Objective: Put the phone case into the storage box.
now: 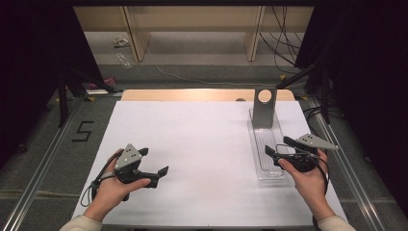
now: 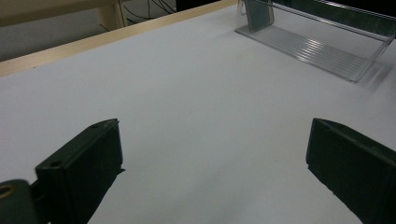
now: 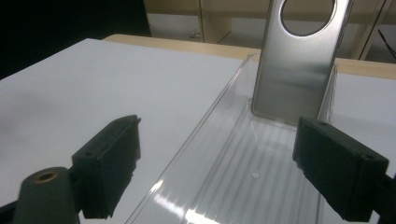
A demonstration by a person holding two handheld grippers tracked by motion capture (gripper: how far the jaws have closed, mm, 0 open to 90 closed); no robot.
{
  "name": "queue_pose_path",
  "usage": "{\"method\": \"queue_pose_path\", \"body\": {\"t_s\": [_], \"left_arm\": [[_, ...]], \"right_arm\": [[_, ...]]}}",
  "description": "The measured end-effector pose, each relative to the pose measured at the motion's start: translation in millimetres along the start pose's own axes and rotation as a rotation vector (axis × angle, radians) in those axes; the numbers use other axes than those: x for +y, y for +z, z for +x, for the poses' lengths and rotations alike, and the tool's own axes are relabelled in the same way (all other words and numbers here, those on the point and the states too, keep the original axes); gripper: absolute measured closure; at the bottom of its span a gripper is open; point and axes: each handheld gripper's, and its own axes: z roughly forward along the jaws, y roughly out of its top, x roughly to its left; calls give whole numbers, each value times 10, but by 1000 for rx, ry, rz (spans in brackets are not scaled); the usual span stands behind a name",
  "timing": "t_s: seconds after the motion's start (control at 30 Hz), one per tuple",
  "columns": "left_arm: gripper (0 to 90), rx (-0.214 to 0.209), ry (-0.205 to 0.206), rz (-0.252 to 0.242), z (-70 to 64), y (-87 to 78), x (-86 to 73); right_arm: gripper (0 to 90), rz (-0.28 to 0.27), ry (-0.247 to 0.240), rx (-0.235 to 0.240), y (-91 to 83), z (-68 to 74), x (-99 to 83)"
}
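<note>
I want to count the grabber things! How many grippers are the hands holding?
2. The left gripper is over the white table at its near left, jaws open. The right gripper is at the near end of the clear plastic tray, jaws open.

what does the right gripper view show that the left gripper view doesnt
Right gripper view alone: the round hole in the metal stand and the tray's ribbed floor close up, between the open right tongs.

Left gripper view alone: a broad bare stretch of the white table between the open left tongs, with the tray far off and seen from the side.

Both: the clear plastic tray, the stand's lower part, the table's wooden edge.
</note>
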Motion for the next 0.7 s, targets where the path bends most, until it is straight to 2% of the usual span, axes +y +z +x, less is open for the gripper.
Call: {"method": "queue_pose_path", "body": {"t_s": [0.7], "left_arm": [[34, 10, -3, 1, 19, -67, -61]], "right_arm": [[162, -2, -11, 29, -118, 1, -161]]}}
